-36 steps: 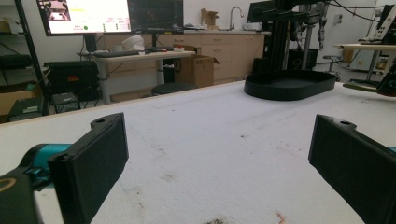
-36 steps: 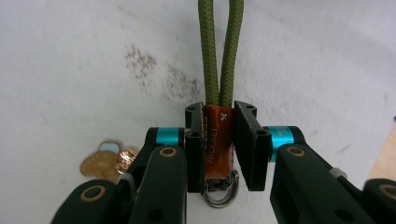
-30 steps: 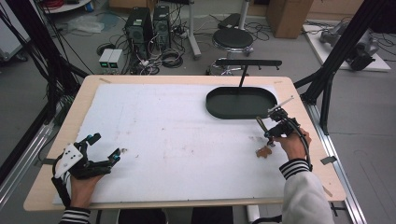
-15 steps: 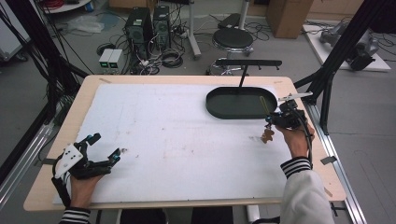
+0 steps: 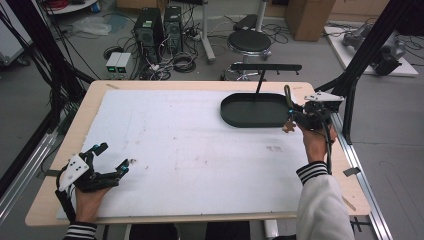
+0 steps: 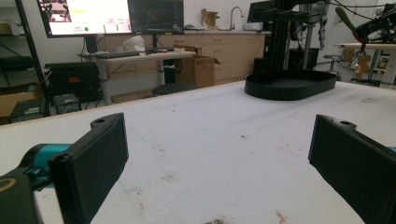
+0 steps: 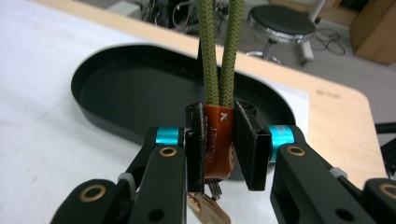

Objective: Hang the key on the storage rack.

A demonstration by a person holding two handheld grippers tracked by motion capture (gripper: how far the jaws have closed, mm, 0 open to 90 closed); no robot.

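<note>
- The right gripper (image 5: 300, 116), at the right of the high view, is clamped on a keychain made of an olive-green braided cord loop (image 7: 219, 51) with a brown leather tab (image 7: 218, 142); it hangs just beside the right end of the black oval plastic tray (image 5: 231, 116).
- The tray lies to the left of the held keychain in the high view, with its long axis running left to right across the frame; the right hand (image 5: 312, 142) is far nearer to it than the left.
- The left gripper (image 5: 111, 161), at lower left of the high view, rests on the white foam table cover (image 5: 180, 145) with its jaws spread wide and nothing between them, well apart from the tray.
- The right gripper view shows the tab pinched between the jaws, the cord rising upward, and a brass-coloured key (image 7: 208, 211) dangling below; the high view reduces these to a small blur.
- The left gripper view shows the tray (image 6: 290, 85) at upper right, far off.
</note>
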